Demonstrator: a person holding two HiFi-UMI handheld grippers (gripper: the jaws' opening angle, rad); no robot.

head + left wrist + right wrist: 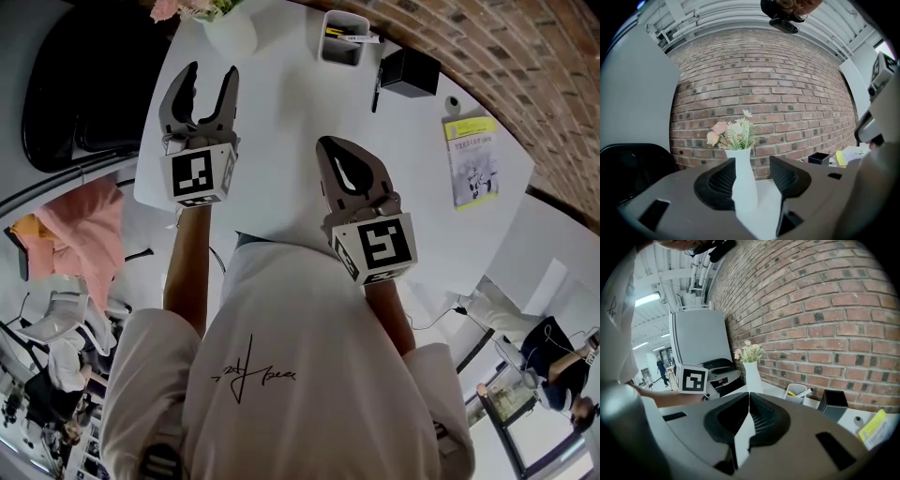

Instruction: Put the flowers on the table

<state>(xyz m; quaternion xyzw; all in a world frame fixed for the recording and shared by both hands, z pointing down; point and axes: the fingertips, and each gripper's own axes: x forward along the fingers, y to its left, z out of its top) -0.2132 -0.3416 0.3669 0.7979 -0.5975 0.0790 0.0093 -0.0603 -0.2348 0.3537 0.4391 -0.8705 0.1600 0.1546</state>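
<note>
A white bench [281, 122] with rounded corners is set beside a brick wall [487, 56]; a white vase [232, 33] is stood upright near the far left corner, and pink and cream flowers [187, 9] are held in it; a white open container [345, 52] with pens [339, 34] in it is placed further right along the far edge; a black box [410, 72] is set just beside it, nearer the wall; a thin dark stick [376, 94], its kind not to be told, is seen at the box's left; a small round thing [453, 105] and a booklet [472, 161] with a yellow-green header are laid towards the right end.
</note>
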